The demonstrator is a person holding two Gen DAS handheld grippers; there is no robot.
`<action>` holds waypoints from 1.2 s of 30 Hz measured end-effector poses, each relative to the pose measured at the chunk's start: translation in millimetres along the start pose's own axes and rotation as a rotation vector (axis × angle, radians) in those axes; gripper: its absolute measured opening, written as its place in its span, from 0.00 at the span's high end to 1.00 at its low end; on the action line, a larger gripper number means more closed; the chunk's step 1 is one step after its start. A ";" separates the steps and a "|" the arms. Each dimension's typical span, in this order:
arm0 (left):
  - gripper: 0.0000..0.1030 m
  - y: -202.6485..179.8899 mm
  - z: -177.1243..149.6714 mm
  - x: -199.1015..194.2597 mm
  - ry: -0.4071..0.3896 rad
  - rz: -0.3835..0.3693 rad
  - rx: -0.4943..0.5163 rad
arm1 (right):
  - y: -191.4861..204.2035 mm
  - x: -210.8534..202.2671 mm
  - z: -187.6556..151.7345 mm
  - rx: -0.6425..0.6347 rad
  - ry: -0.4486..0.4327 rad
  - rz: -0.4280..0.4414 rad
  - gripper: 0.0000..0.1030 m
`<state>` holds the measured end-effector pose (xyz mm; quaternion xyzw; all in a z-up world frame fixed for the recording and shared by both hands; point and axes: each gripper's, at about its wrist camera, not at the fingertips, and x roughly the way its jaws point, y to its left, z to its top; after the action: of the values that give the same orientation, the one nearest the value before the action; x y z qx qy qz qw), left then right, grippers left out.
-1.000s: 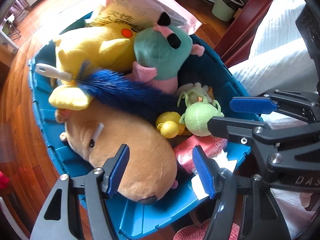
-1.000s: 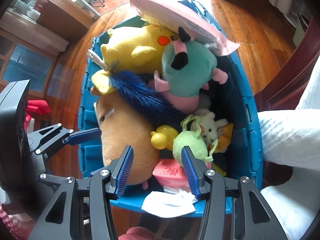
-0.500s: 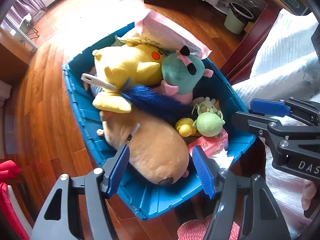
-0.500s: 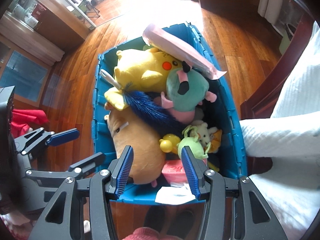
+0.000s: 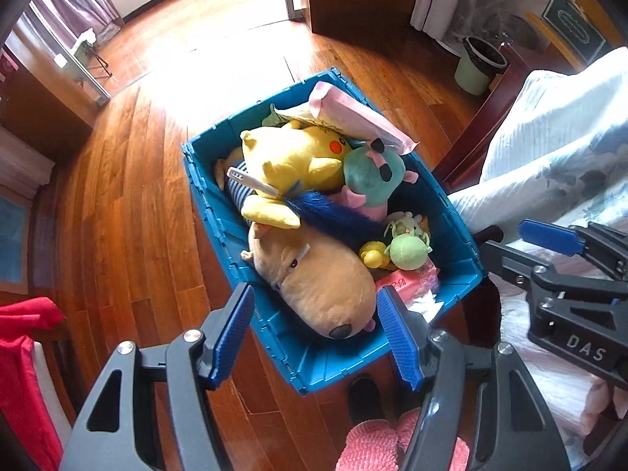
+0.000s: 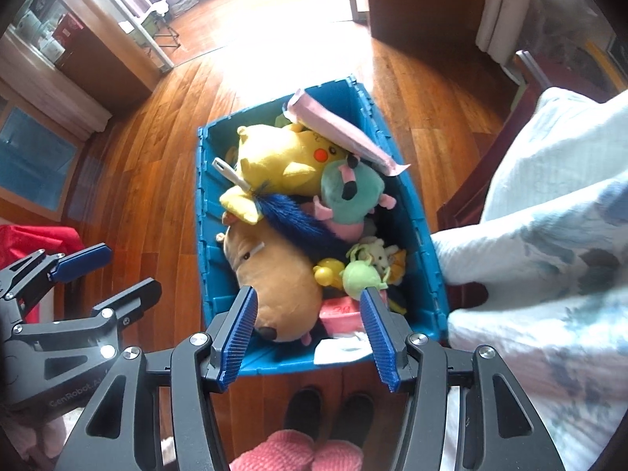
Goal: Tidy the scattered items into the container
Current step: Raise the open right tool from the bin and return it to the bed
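While both hand-held grippers, left (image 5: 316, 337) and right (image 6: 308, 337), hover wide, empty, above blue container (image 5: 204, 180), plush toys (image 5: 314, 278) lie piled inside; floor (image 5: 129, 180) around shows no strays.

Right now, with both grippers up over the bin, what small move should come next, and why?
Probably stop and hold. The left gripper and right gripper are both open and empty above the blue bin, where the plush toys such as the brown plush already lie, and no loose item shows on the wooden floor.
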<state>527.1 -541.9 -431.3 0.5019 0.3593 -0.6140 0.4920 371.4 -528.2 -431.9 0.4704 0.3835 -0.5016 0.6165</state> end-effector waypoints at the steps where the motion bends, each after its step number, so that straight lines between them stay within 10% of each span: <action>1: 0.37 -1.2 0.0 -3.7 0.004 0.005 0.004 | 0.2 -7.5 -1.8 0.005 -0.007 -0.011 0.46; 21: 0.37 -69.1 38.7 -187.7 -0.176 -0.048 0.159 | -16.1 -208.4 -20.0 0.119 -0.177 -0.186 0.22; 36: 0.37 -232.3 17.2 -289.0 -0.287 -0.171 0.448 | -114.4 -348.6 -111.3 0.396 -0.311 -0.340 0.22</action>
<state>301.9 -427.8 -159.2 0.4739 0.1823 -0.7822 0.3609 188.6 -337.3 -154.2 0.4279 0.2527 -0.7287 0.4713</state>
